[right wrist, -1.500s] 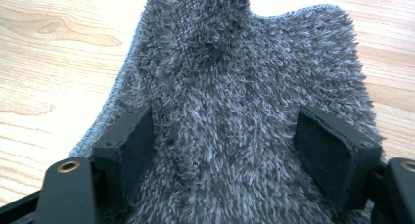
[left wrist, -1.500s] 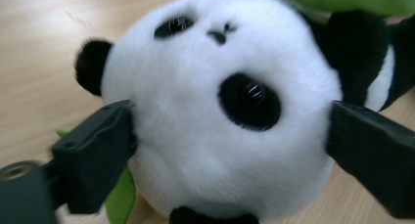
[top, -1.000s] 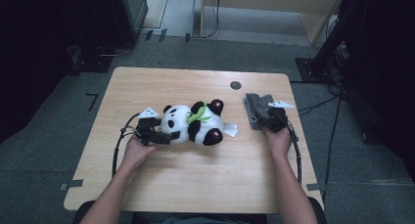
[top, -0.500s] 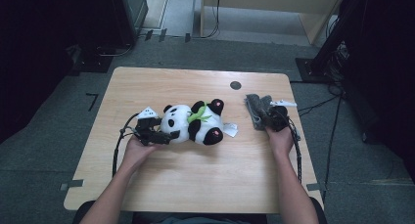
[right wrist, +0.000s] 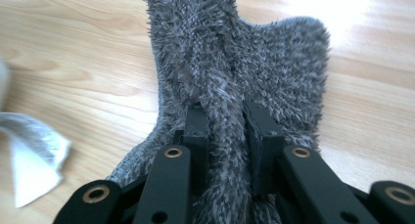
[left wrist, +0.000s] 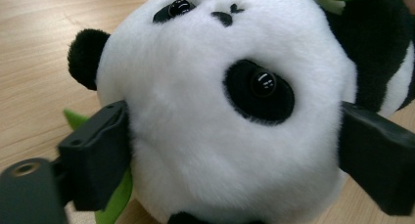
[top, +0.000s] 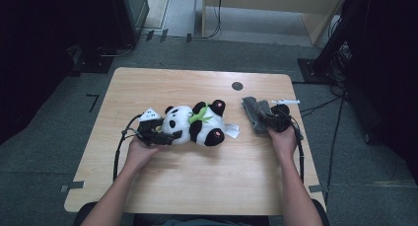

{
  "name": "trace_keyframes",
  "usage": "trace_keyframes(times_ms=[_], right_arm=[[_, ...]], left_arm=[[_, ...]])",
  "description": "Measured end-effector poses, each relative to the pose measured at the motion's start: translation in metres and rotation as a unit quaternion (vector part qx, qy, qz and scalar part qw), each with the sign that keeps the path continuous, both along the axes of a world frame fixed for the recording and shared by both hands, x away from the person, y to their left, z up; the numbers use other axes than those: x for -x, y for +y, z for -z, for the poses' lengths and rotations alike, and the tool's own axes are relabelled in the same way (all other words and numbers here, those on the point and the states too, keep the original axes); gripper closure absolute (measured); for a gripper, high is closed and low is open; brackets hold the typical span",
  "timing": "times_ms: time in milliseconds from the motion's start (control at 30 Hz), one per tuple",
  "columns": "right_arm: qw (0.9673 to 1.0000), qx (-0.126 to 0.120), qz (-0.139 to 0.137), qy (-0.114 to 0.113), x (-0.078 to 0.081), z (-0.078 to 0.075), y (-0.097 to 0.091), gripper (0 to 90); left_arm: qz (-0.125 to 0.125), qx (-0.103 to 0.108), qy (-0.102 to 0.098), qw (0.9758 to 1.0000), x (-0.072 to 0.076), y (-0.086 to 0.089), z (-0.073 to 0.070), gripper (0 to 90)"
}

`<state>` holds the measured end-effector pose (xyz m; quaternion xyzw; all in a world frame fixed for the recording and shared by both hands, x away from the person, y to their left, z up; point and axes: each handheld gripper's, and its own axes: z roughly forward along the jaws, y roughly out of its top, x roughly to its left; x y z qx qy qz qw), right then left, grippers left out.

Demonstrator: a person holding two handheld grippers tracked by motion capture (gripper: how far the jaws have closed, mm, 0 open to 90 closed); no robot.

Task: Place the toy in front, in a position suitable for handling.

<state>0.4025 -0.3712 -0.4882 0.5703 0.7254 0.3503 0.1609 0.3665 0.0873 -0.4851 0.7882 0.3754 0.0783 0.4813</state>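
A black-and-white panda plush (top: 194, 125) with a green leaf lies on its side in the middle of the wooden table (top: 197, 186). My left gripper (top: 165, 137) is at its head. In the left gripper view the jaws have just been closing, and both pads now press into the white fur of the panda's head (left wrist: 220, 111). At the right lies a grey fuzzy cloth (top: 254, 112). My right gripper (top: 268, 120) has just closed on a raised fold of that cloth (right wrist: 235, 53), which is pinched between its jaws (right wrist: 227, 131).
A white tag (top: 232, 131) sticks out from the panda toward the cloth and also lies at the left (right wrist: 29, 160) in the right gripper view. A small dark round spot (top: 237, 86) marks the table's far side. Dark equipment and cables surround the table.
The right gripper has shut on the grey cloth and risen a little with the fold. The left hand has stayed at the panda's head.
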Motion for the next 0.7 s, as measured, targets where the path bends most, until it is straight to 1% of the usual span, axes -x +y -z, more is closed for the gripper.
trace_keyframes(times_ms=[33,100,133,167,200,267,333,367,500,600,633,700], right_arm=[[1.0000,-0.004,-0.006,-0.005,0.002,-0.004,0.003,75.1],[0.9999,-0.008,-0.008,-0.006,0.003,-0.006,0.004,75.2],[0.9997,-0.021,-0.011,-0.006,0.003,-0.010,0.005,75.3],[0.9996,-0.026,-0.013,-0.007,0.004,-0.012,0.007,75.3],[0.9996,-0.026,-0.013,-0.007,0.004,-0.012,0.007,75.3],[0.9993,-0.029,-0.020,-0.011,0.005,-0.017,0.009,75.4],[0.9991,-0.030,-0.028,-0.014,0.007,-0.022,0.013,75.3],[0.9988,-0.029,-0.036,-0.018,0.009,-0.027,0.017,75.4],[0.9985,-0.025,-0.045,-0.018,0.010,-0.030,0.022,75.4],[0.9980,-0.034,-0.051,-0.017,0.011,-0.033,0.025,75.4],[0.9976,-0.037,-0.055,-0.020,0.011,-0.035,0.028,75.4],[0.9975,-0.037,-0.056,-0.019,0.011,-0.036,0.030,75.4]], left_arm=[[-0.001,-0.001,-0.002,1.0000,0.001,0.000,0.000,16.6],[-0.003,-0.005,-0.004,1.0000,0.003,0.001,-0.001,22.5],[-0.004,-0.007,-0.006,1.0000,0.004,0.001,-0.001,24.3],[-0.003,-0.009,-0.007,0.9999,0.004,0.001,-0.001,25.8],[-0.004,-0.009,-0.007,0.9999,0.005,0.001,-0.001,25.8],[-0.004,-0.011,-0.011,0.9999,0.007,0.002,0.000,29.0],[-0.002,-0.014,-0.011,0.9998,0.008,0.001,-0.001,30.6],[-0.003,-0.015,-0.010,0.9998,0.008,0.001,-0.001,31.3],[-0.006,-0.011,-0.009,0.9999,0.009,0.002,0.000,31.2],[-0.009,-0.013,-0.008,0.9998,0.010,0.002,-0.001,31.4],[-0.009,-0.004,0.002,1.0000,0.009,0.003,0.000,32.0],[-0.009,0.000,0.005,0.9999,0.008,0.003,0.000,32.3]])
